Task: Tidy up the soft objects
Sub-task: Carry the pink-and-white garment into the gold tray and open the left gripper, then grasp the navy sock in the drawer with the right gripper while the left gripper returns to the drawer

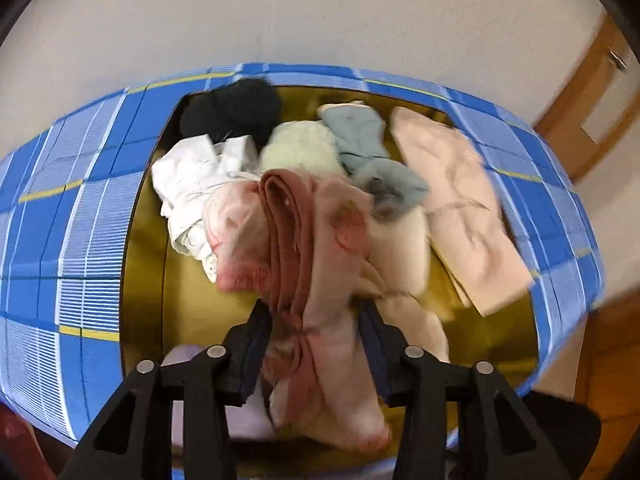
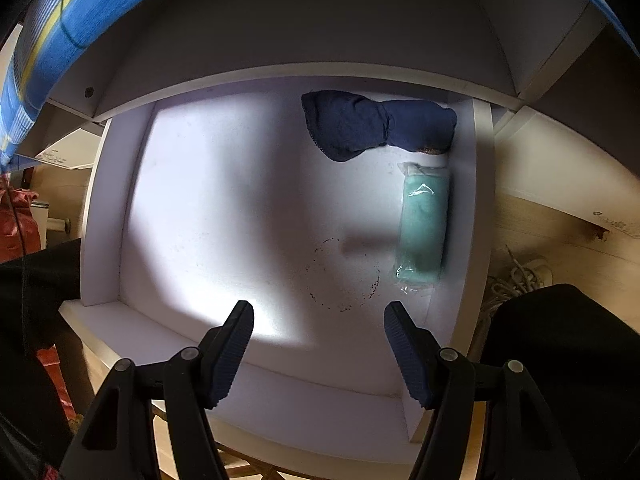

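A blue plaid basket (image 1: 92, 200) with a yellow lining holds several soft items: a black bundle (image 1: 232, 108), a white garment (image 1: 188, 176), a pale green fluffy piece (image 1: 300, 148), a grey-blue cloth (image 1: 360, 140) and a folded pale pink cloth (image 1: 460, 208). A pink and rust-red cloth (image 1: 288, 232) lies on the pile and runs down between the fingers of my left gripper (image 1: 313, 312), whose jaws stand apart around it without pinching. My right gripper (image 2: 318, 308) is open and empty over a white drawer (image 2: 200, 200). In that drawer lie a navy bundle (image 2: 372, 128) and a teal item in clear wrap (image 2: 424, 224).
A white wall and a wooden door (image 1: 592, 92) stand behind the basket. The basket's plaid side (image 2: 80, 12) shows top left in the right wrist view. Dark-clothed legs flank the drawer, and pale cables (image 2: 516, 280) lie on the wooden floor at right.
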`<action>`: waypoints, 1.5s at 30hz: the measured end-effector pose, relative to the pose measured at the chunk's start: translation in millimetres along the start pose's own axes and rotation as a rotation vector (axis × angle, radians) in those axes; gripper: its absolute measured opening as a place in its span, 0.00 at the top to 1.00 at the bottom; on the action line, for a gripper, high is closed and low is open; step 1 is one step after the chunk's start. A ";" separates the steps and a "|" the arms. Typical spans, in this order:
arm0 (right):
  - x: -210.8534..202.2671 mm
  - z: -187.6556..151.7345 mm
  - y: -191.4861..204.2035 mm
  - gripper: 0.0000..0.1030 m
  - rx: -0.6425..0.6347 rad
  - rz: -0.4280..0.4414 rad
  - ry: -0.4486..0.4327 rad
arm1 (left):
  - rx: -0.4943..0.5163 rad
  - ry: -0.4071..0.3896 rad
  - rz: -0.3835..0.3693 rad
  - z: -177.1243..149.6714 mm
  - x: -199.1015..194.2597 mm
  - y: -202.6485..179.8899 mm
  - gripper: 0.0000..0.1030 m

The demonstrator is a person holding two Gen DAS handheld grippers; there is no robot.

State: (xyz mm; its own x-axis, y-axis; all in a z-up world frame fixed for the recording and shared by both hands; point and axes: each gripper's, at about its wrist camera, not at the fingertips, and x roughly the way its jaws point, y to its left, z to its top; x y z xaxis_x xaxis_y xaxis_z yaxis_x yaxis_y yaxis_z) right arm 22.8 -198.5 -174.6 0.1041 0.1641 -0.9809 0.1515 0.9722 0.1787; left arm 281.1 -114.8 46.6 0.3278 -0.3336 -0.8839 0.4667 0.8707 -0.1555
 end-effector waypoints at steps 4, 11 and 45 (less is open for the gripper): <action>1.1 -0.7 2.6 0.34 -0.008 0.000 0.002 | 0.043 -0.015 -0.026 -11.2 -14.1 -9.6 0.55; 2.1 -1.3 0.3 0.34 -0.009 -0.013 0.004 | -0.055 0.069 0.035 -11.7 9.9 0.4 0.66; -6.7 9.2 22.0 0.34 -0.184 -0.154 -0.137 | -0.001 -0.223 -0.061 -215.1 -39.8 -1.8 0.60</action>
State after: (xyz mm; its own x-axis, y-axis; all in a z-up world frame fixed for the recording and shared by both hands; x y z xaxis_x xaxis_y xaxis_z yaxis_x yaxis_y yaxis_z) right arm 34.5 -179.8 -163.4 0.2280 0.0001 -0.9737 -0.0040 1.0000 -0.0009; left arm 90.5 -25.4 -12.7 0.4727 -0.4568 -0.7536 0.4904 0.8469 -0.2057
